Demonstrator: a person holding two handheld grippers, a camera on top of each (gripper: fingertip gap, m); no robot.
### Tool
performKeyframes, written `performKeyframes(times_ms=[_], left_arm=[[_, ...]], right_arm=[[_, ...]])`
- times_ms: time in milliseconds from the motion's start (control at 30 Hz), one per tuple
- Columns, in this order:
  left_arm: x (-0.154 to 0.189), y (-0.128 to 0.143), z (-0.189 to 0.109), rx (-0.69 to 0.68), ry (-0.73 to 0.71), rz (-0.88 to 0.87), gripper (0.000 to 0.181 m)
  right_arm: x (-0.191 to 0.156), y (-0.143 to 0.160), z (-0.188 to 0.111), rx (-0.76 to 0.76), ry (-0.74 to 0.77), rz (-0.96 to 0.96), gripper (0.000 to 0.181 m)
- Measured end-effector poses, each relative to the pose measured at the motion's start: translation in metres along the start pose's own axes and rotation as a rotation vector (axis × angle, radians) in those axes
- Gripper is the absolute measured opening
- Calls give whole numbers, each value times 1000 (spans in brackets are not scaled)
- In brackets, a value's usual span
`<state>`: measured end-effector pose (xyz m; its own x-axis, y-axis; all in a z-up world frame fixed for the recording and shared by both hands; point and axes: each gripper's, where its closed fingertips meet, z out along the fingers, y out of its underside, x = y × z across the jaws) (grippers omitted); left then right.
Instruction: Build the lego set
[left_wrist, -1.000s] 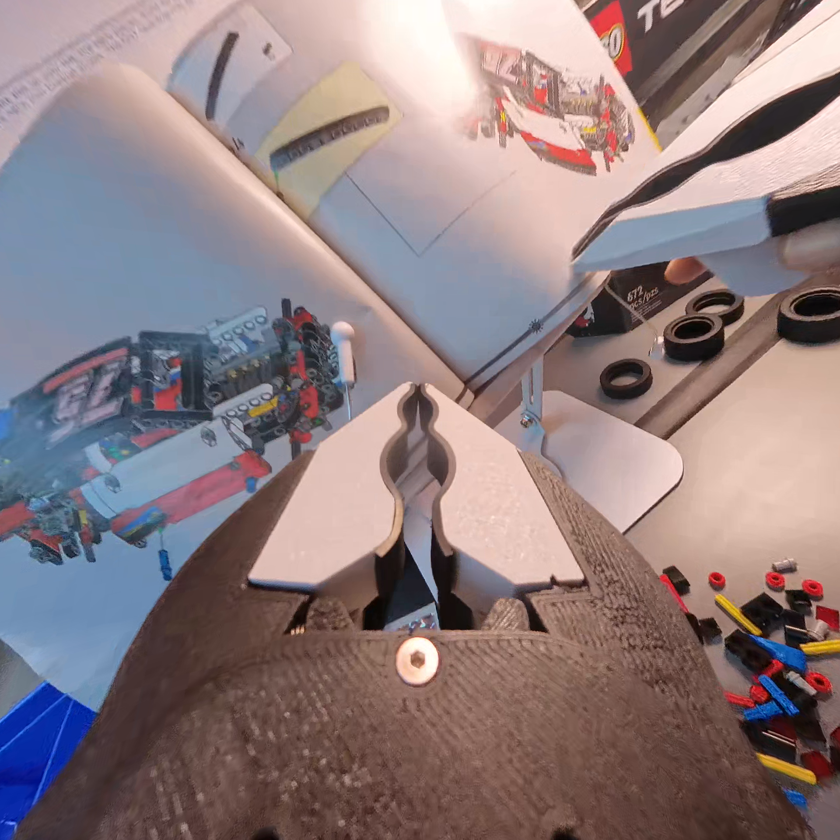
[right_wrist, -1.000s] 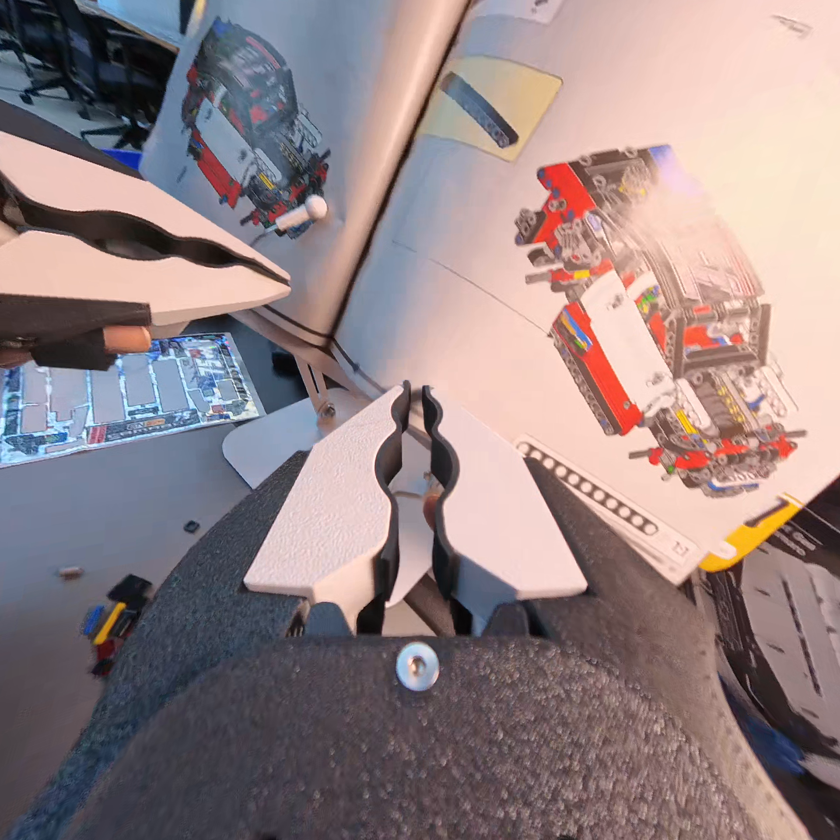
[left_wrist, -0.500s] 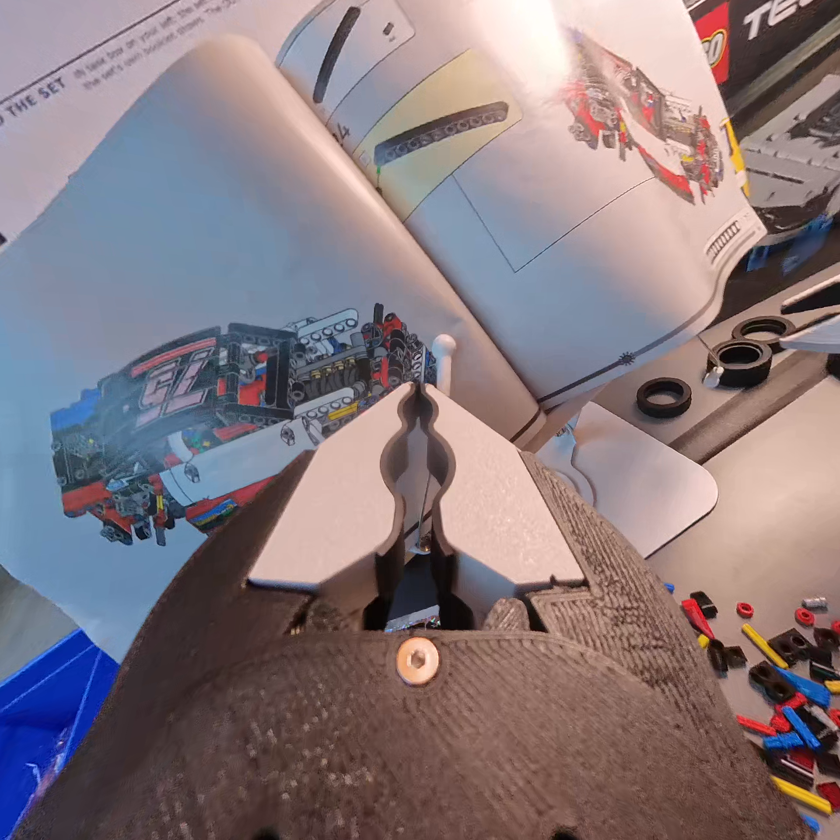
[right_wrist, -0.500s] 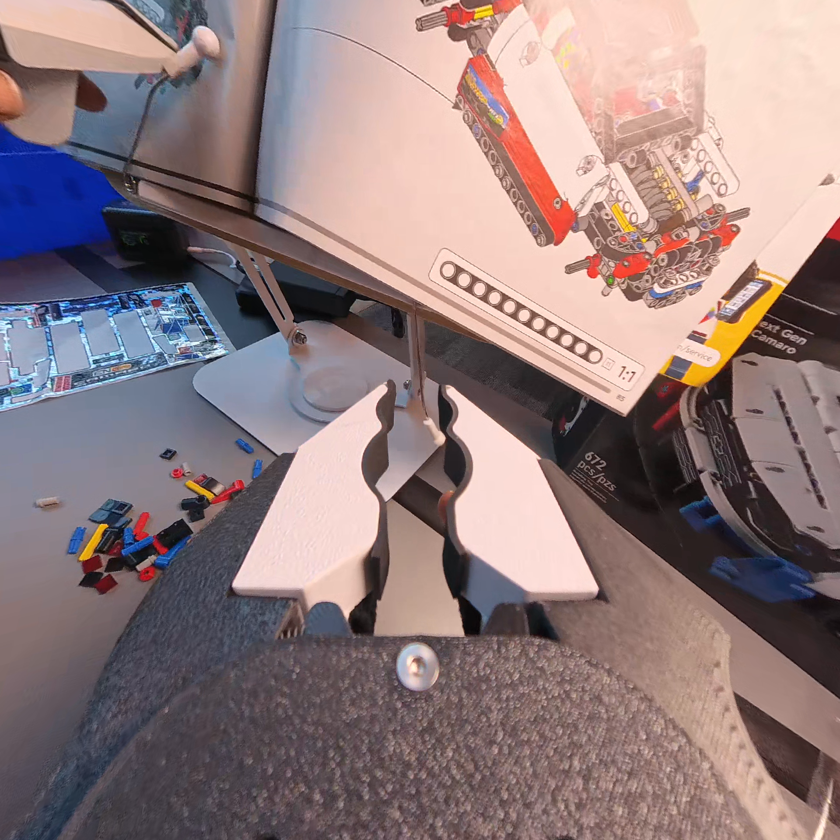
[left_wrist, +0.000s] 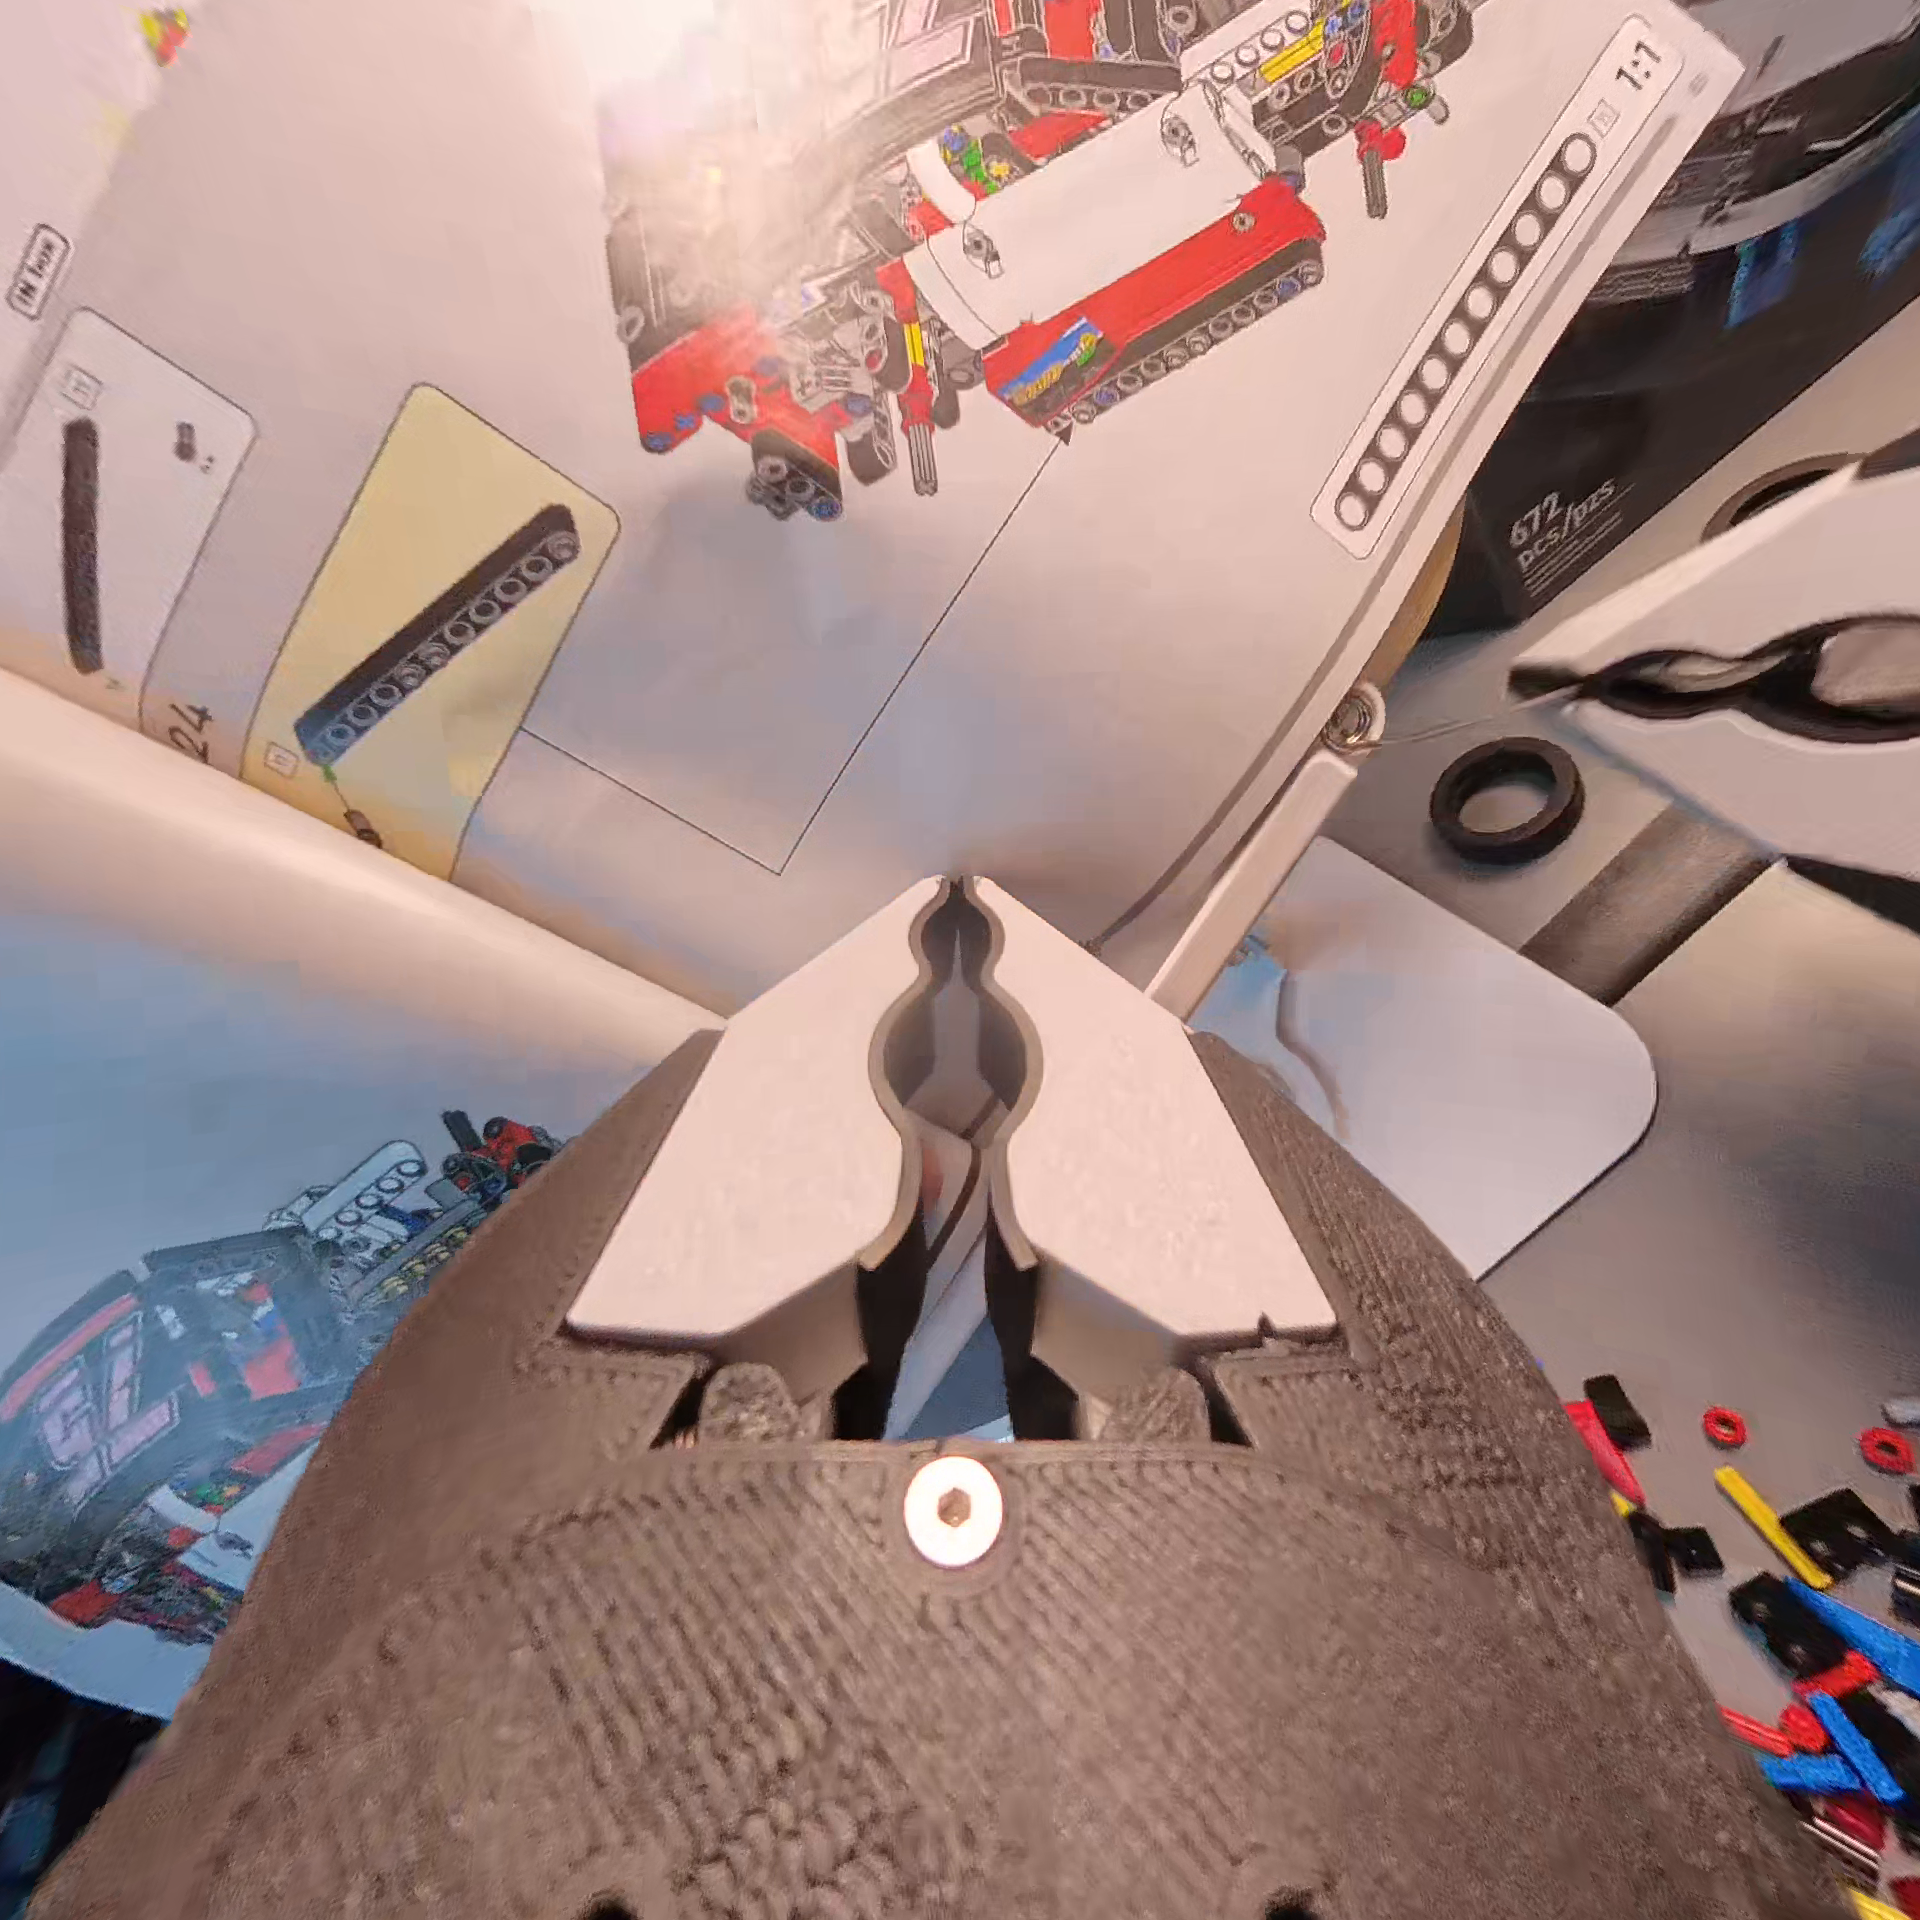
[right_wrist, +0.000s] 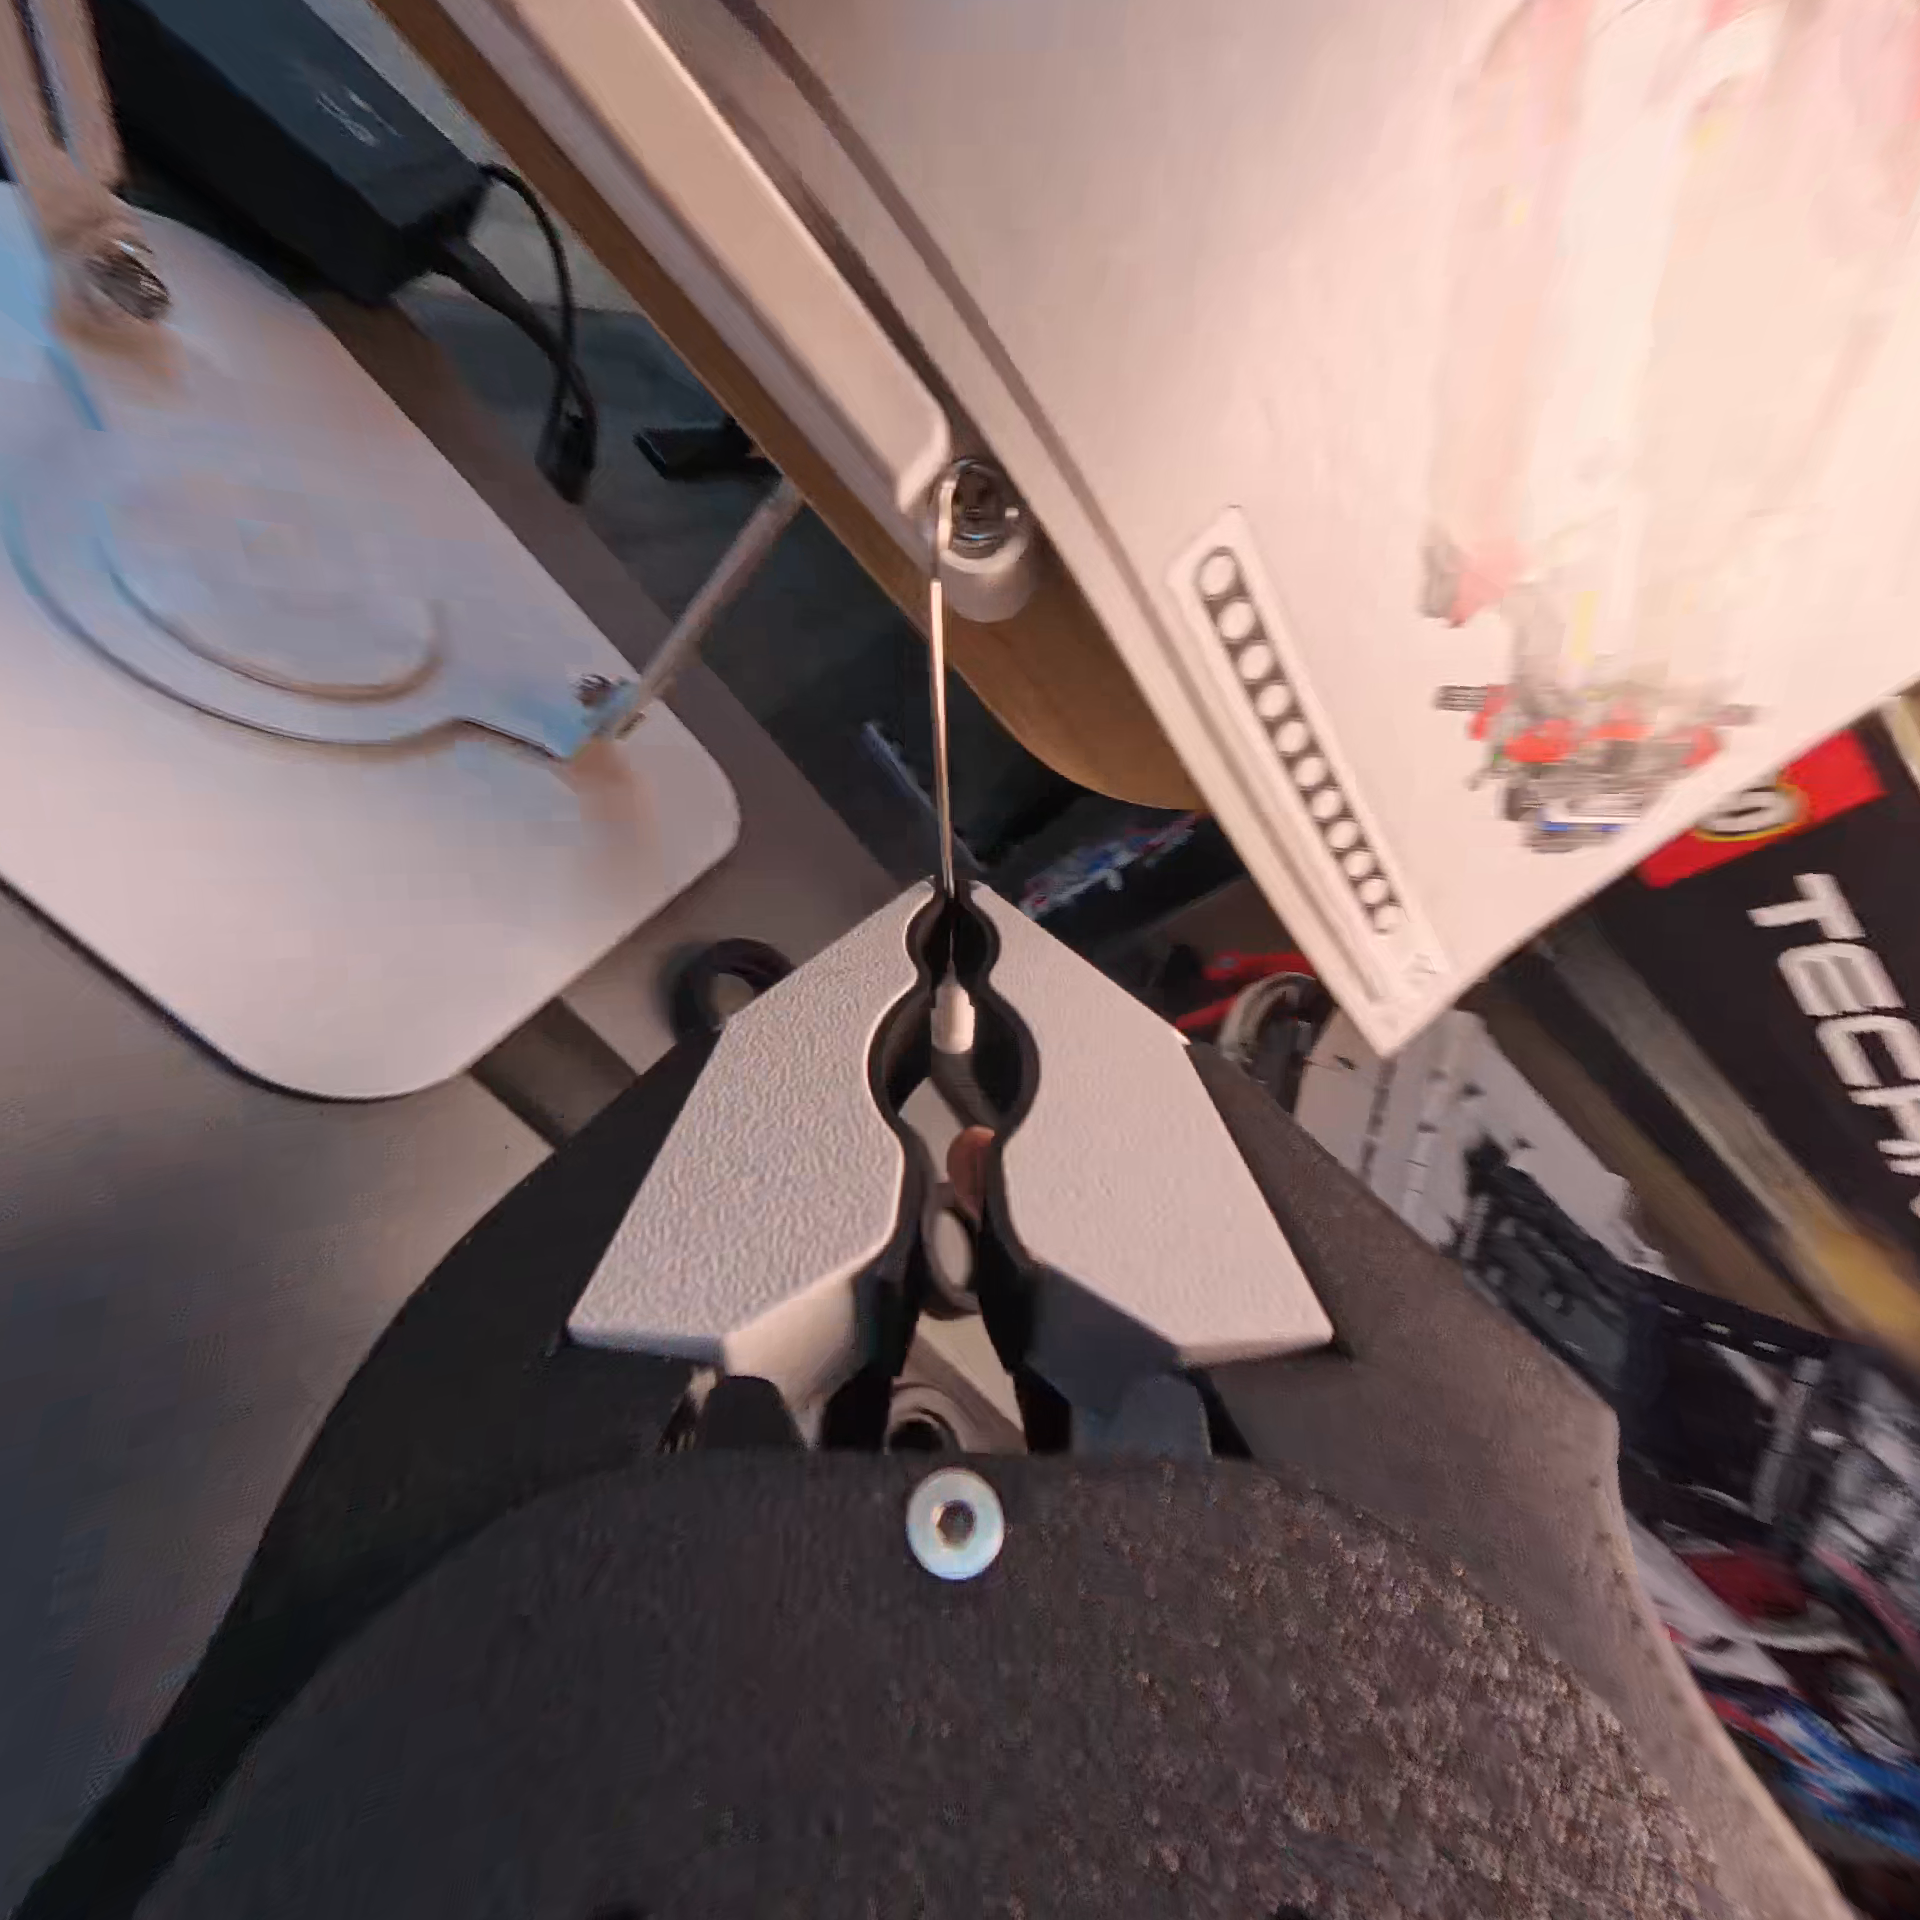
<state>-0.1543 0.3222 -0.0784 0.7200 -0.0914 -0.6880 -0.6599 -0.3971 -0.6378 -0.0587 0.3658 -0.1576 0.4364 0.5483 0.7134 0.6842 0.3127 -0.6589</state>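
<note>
R gripper (right_wrist: 954, 896) fingers pinch the book stand's wire page clip (right_wrist: 941, 707). L gripper (left_wrist: 957, 885) fingers pressed together at instruction booklet (left_wrist: 1039, 644) lower edge.

Your left tongs (left_wrist: 957, 885): pale grey on textured black | your instruction booklet (left_wrist: 1039, 623): white, red-black-white car print | your stand base (right_wrist: 312, 831): white | your loose bricks (left_wrist: 1808, 1579): red, blue, yellow, black | your tyre (left_wrist: 1507, 800): black | your surface (left_wrist: 1766, 1195): grey
</note>
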Motion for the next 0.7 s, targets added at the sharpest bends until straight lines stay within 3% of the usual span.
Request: performKeyframes(times_ms=[167, 300, 467, 533, 600, 700], left_arm=[[1, 1, 0, 18, 2, 23, 0], [1, 1, -1, 12, 2, 36, 0], [2, 2, -3, 43, 33, -20, 0], [3, 1, -4, 54, 50, -37, 0], [4, 0, -9, 84, 68, -56, 0], [3, -8, -23, 173, 115, -156, 0]], right_arm=[[40, -14, -20, -38, 224, -502, 0], [60, -39, -22, -15, 307, -726, 1], [61, -37, -6, -13, 292, -732, 2], [60, -37, -11, 17, 271, -642, 6], [63, -30, -19, 3, 267, -487, 31], [60, -20, -35, 45, 225, -241, 37]])
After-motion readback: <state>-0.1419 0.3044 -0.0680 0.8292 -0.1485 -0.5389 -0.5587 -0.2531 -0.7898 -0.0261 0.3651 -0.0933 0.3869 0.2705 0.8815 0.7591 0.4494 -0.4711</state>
